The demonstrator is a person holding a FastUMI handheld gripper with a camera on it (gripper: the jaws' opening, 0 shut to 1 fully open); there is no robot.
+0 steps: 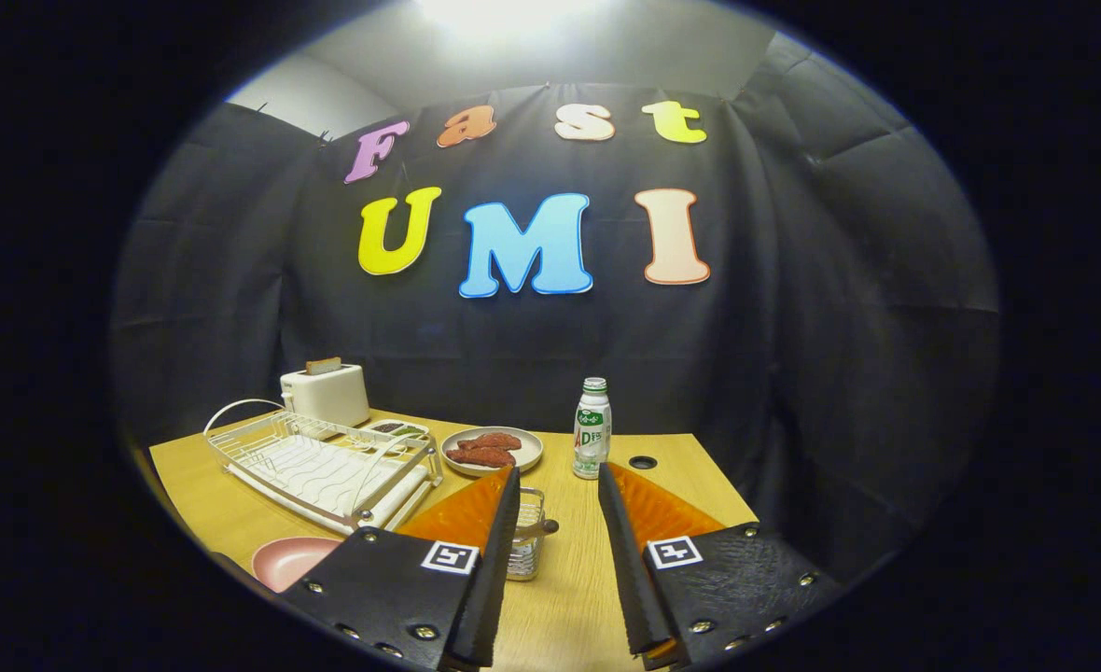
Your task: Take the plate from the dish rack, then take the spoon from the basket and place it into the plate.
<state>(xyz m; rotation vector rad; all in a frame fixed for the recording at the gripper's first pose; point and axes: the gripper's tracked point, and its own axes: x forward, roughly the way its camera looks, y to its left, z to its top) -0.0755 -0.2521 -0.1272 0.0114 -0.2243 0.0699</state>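
My gripper (558, 471) is open above the wooden table (569, 597), with nothing between its fingers. A small wire basket (524, 553) stands in the gap, right beside the left finger, which hides part of it. A metal spoon (541, 527) pokes out of the basket's top. A pink plate (285, 560) lies flat on the table just left of the left finger, which covers part of it. The white wire dish rack (322, 462) sits beyond the plate, with no dishes in it.
A white toaster (327, 394) with a slice of bread stands behind the rack. Beyond the fingertips are a plate of reddish food (493, 450), a small tray (397, 429) and an upright drink bottle (592, 429). A round hole (643, 462) marks the table near the bottle.
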